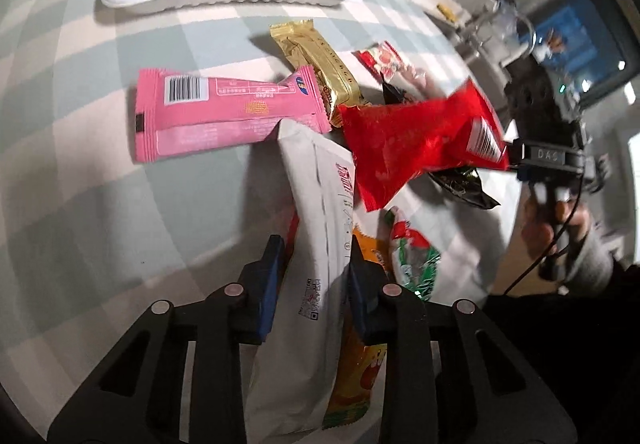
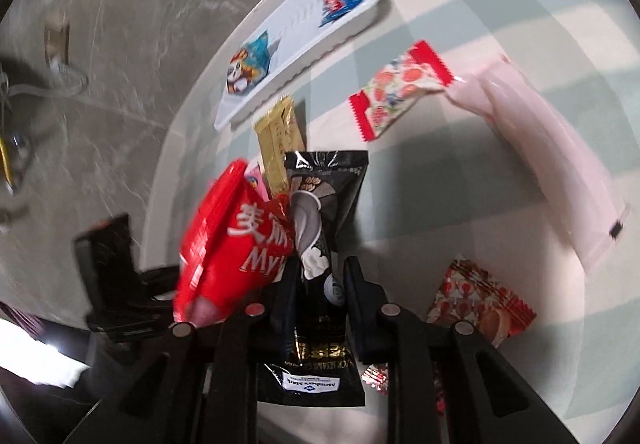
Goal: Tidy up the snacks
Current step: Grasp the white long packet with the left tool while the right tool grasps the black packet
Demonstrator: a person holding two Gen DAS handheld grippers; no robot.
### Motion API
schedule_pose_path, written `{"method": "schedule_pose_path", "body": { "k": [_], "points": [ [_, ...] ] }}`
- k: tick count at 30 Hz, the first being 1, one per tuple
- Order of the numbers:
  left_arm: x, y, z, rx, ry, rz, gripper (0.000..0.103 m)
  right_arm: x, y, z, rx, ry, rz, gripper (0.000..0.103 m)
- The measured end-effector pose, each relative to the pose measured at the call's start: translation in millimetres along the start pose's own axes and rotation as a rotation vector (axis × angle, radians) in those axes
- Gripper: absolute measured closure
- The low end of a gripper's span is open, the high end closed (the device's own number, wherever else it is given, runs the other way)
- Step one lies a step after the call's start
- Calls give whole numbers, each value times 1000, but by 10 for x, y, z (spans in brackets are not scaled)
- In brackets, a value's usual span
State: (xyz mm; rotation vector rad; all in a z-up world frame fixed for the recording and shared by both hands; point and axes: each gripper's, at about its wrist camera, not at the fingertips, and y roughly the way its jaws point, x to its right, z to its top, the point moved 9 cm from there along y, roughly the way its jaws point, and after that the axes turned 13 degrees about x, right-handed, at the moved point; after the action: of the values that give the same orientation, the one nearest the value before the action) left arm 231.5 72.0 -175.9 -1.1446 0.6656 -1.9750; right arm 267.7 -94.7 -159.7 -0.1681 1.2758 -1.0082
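Snack packets crowd the checked table's near edge — the left gripper (image 1: 312, 276) clamps a long white foil packet (image 1: 316, 244), the right gripper (image 2: 316, 284) a black glossy pouch (image 2: 320, 244).

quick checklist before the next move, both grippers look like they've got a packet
1. Left gripper around the white packet: ok, fingers on both sides.
2. Right gripper around the black packet: ok.
3. Red packet against the right gripper: cannot tell whether it is held or loose.
4. White tray has room: ok, two packets at its ends, middle bare.
5. Grip firmness on either packet: cannot tell.
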Motion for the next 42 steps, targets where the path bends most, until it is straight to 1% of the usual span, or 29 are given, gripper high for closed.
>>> {"method": "schedule_pose_path", "body": {
  "k": [4, 8, 10, 12, 15, 16, 17, 19, 21, 23, 26, 28, 31, 33, 34, 35, 37, 42],
  "points": [
    [-21, -77, 64, 31, -99, -83, 79, 49, -101, 47, 20, 109, 60, 79],
    [9, -145, 136, 60, -150, -139, 79, 88, -182, 87, 39, 207, 117, 79],
    [24, -130, 159, 56, -150, -145, 79, 108, -220, 93, 46, 237, 134, 79],
    [-2, -127, 114, 37, -134, -119, 79, 129, -248, 98, 47, 232, 123, 79],
    [40, -76, 70, 14, -84, -89, 79, 103, -212, 84, 33, 180, 86, 79],
    [70, -57, 56, 6, -62, -74, 78, 92, -200, 83, 28, 170, 79, 79],
    [108, -39, 46, -4, -14, -45, 77, 76, -186, 71, 23, 152, 68, 79],
    [140, -25, 5, -26, 67, 16, 73, 68, -156, 60, 19, 125, 49, 78],
    [161, 49, -52, -65, 137, 76, 61, 57, -132, 37, 13, 103, 36, 78],
    [190, 94, -92, -70, 184, 100, 60, 50, -118, 24, 9, 91, 30, 77],
    [211, 132, -99, -83, 194, 118, 59, 57, -98, 1, 3, 73, 13, 76],
    [231, 147, -108, -90, 214, 126, 56, 66, -83, -12, -2, 70, 8, 76],
    [290, 177, -133, -101, 240, 130, 46, 50, -66, -16, -3, 54, -2, 76],
    [338, 201, -150, -106, 261, 124, 34, 27, -53, -29, -9, 18, -25, 75],
    [369, 219, -163, -106, 275, 121, 31, 19, -44, -35, -12, -1, -36, 74],
    [388, 234, -166, -105, 286, 122, 28, 2, -32, -45, -17, -30, -55, 72],
    [415, 245, -169, -100, 286, 126, 25, -28, -12, -61, -24, -74, -84, 71],
    [406, 247, -155, -81, 258, 108, 24, -119, 53, -118, -44, -159, -121, 54]
  ]
}}
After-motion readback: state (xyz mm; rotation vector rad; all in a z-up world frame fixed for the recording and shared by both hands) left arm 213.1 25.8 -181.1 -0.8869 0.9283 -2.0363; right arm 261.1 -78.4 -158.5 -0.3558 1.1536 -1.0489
